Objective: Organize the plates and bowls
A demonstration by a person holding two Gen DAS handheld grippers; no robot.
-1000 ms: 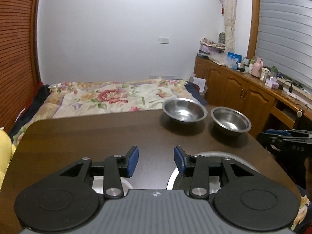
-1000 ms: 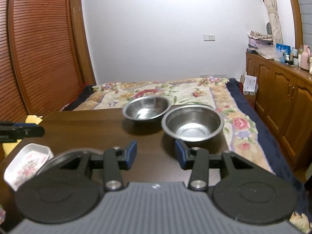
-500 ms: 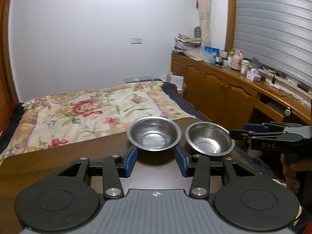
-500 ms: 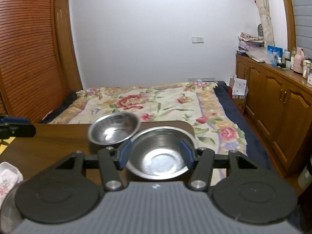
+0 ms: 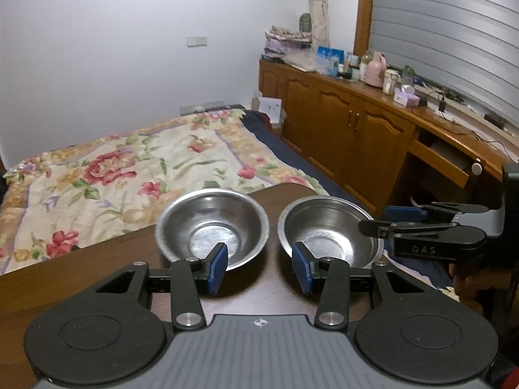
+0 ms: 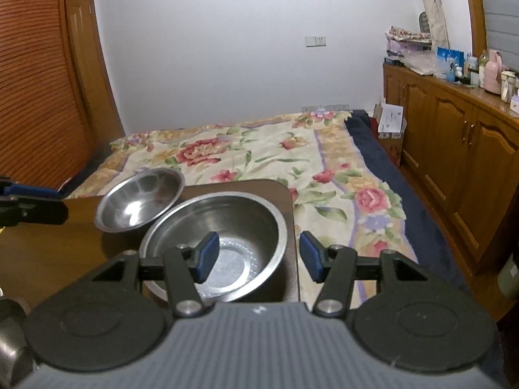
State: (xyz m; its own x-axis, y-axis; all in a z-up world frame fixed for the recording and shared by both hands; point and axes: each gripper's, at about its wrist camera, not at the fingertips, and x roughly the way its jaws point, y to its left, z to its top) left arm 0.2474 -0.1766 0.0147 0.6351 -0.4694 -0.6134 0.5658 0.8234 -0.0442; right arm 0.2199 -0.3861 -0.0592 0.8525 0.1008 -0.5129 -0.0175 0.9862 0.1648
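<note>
Right wrist view: right claw (image 6: pixel 258 257) spread wide astride the near bowl's (image 6: pixel 246 223) rim; left claw (image 5: pixel 258 267) released above the tabletop (image 5: pixel 97 265).

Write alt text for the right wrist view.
The open right gripper straddles the right rim of a steel bowl at the corner of a dark wooden table. A second steel bowl sits just behind it to the left, with a floral bedspread and wooden cabinets beyond.
</note>
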